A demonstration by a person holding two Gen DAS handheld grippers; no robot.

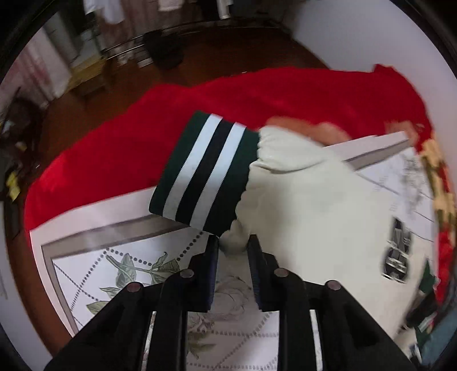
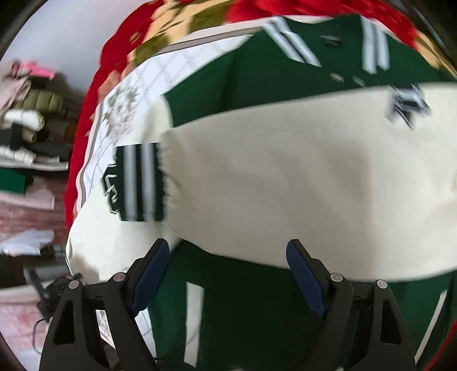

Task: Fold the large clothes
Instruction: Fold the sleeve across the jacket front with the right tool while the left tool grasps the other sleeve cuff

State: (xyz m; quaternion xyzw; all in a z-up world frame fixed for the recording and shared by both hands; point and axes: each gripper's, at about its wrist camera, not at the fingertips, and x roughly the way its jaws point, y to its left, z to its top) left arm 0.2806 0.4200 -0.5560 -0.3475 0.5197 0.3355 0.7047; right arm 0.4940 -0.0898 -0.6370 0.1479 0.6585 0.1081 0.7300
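A green varsity jacket [image 2: 217, 82] with cream sleeves lies on a bed's white floral sheet [image 1: 94, 274]. In the left wrist view one cream sleeve [image 1: 300, 194] ends in a cuff [image 1: 202, 171] striped green and white. My left gripper [image 1: 232, 242] points down just behind that cuff, its jaws narrow and pinching a fold of the cream fabric. In the right wrist view a cream sleeve [image 2: 285, 177] lies across the green body, its striped cuff [image 2: 140, 182] to the left. My right gripper [image 2: 228, 248] hangs open above the sleeve's near edge, holding nothing.
A red blanket [image 1: 128, 148] runs along the far side of the sheet, with dark wooden floor [image 1: 228, 48] and furniture beyond. In the right wrist view a pile of clothes [image 2: 28, 114] lies left of the bed. A red floral cover [image 2: 177, 22] bunches behind the jacket.
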